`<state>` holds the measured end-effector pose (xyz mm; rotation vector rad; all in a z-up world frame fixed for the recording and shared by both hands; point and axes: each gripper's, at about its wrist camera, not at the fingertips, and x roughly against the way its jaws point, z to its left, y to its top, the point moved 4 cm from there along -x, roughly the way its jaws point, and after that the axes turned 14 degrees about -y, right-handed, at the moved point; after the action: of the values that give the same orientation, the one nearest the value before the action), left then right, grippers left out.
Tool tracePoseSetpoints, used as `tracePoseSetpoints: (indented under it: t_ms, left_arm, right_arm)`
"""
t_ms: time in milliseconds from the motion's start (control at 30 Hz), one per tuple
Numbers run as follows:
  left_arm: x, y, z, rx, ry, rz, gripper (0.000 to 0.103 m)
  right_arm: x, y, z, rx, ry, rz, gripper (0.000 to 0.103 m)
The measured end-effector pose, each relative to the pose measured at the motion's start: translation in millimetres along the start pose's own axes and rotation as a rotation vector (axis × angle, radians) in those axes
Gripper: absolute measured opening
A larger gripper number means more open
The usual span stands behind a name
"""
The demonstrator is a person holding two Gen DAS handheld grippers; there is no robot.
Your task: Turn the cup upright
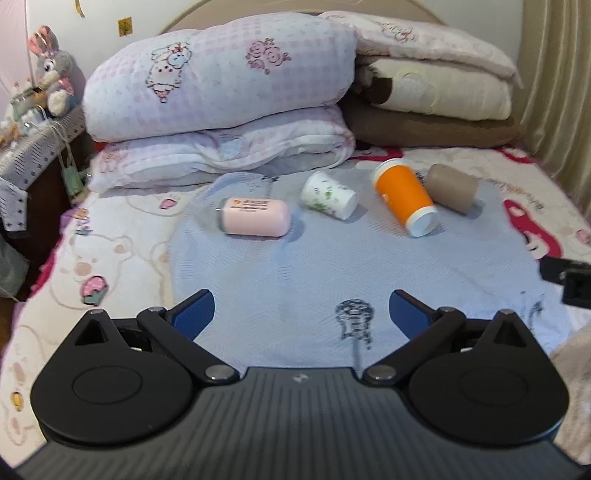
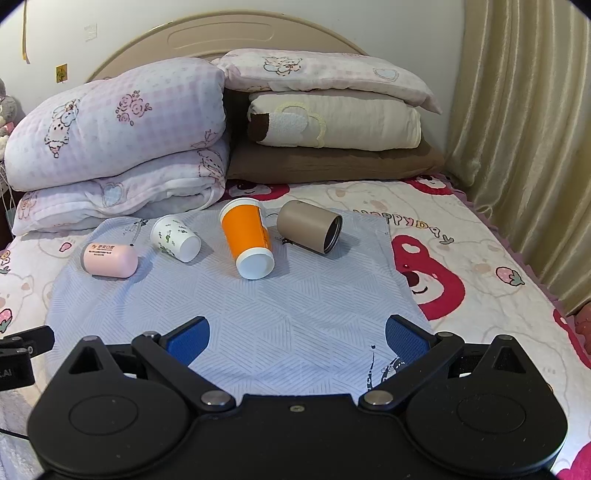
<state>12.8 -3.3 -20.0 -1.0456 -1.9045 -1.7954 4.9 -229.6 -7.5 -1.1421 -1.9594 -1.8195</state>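
Four cups lying: pink [image 2: 110, 260] | floral [image 2: 175, 238] | orange [image 2: 246, 240] | tan [image 2: 309, 226]

Both wrist views low, facing headboard [image 2: 221, 33]; share cloth [image 1: 332, 266].

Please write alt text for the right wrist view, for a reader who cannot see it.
Four cups lie on their sides on a light blue cloth on a bed: pink cup, white cup, orange cup, brown cup. The open right claw is empty.
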Motion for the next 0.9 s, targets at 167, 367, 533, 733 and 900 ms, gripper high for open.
tracePoseSetpoints:
  t_ms: [167, 367, 533, 733, 900]
  left_arm:
    - [3.0, 0.1, 0.3, 0.007, -0.017, -0.012, 0.103]
    - [1.8, -2.9, -0.4, 0.008, -0.019, -0.017, 0.103]
    - [6.5, -3.6, 1.1, 0.036, -0.065, -0.048, 0.103]
    - [8.8, -3.5, 2.5, 0.04, -0.073, -0.055, 0.103]
    - [7.8, -3.1, 4.0, 0.039, -0.073, -0.043, 0.103]
  right_arm:
    - [-0.2, -1.1, -1.4, 0.0, -0.006, -0.002, 0.103]
    - [-2.9, -2.2, -5.4, -0.005, -0.016, 0.006, 0.103]
    - [-1.7, -1.7, -5.4, -0.007, -0.022, 0.003, 0.103]
    - [-3.1, -0.7, -5.4, -0.003, -0.023, 0.007, 0.103]
    - [-2.9, -1.0, -5.8, -0.003, -0.024, 0.007, 0.103]
